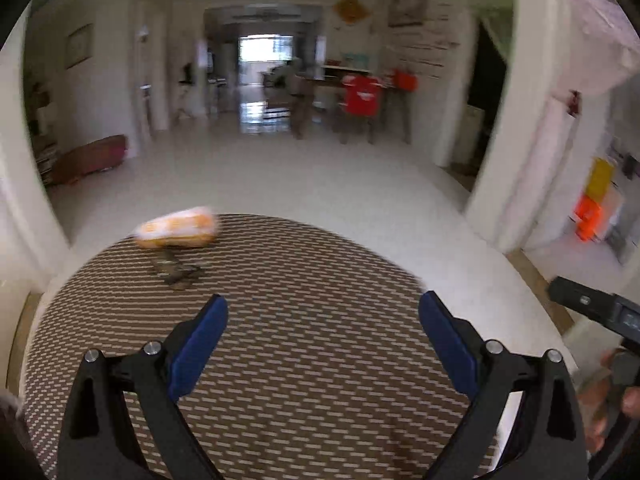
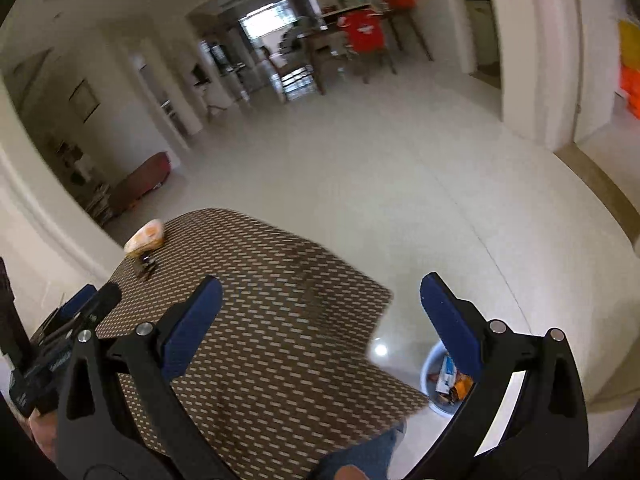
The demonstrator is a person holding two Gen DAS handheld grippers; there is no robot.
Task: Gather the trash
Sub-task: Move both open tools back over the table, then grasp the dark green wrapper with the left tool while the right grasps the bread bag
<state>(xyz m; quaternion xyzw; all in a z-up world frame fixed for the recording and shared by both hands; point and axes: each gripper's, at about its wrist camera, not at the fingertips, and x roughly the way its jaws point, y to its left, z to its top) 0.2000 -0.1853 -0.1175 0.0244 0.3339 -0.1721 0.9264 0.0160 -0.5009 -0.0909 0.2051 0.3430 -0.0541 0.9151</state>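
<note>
Both grippers hang over the brown woven-pattern table (image 1: pixel 320 360) with jaws spread wide and nothing between them. The remaining rubbish, an orange-and-white crumpled wrapper (image 1: pixel 178 229) with a small dark scrap (image 1: pixel 176 270) touching its near side, lies at the table's far left edge. From the left gripper (image 1: pixel 322 320) it sits ahead and to the left, its long axis running roughly across the view. The right gripper (image 2: pixel 320 300) is farther off, over the table's right side, above the pale blue bin (image 2: pixel 434 380) on the floor, which already holds packaging. I'd judge the left the nearer arm for the reach.
</note>
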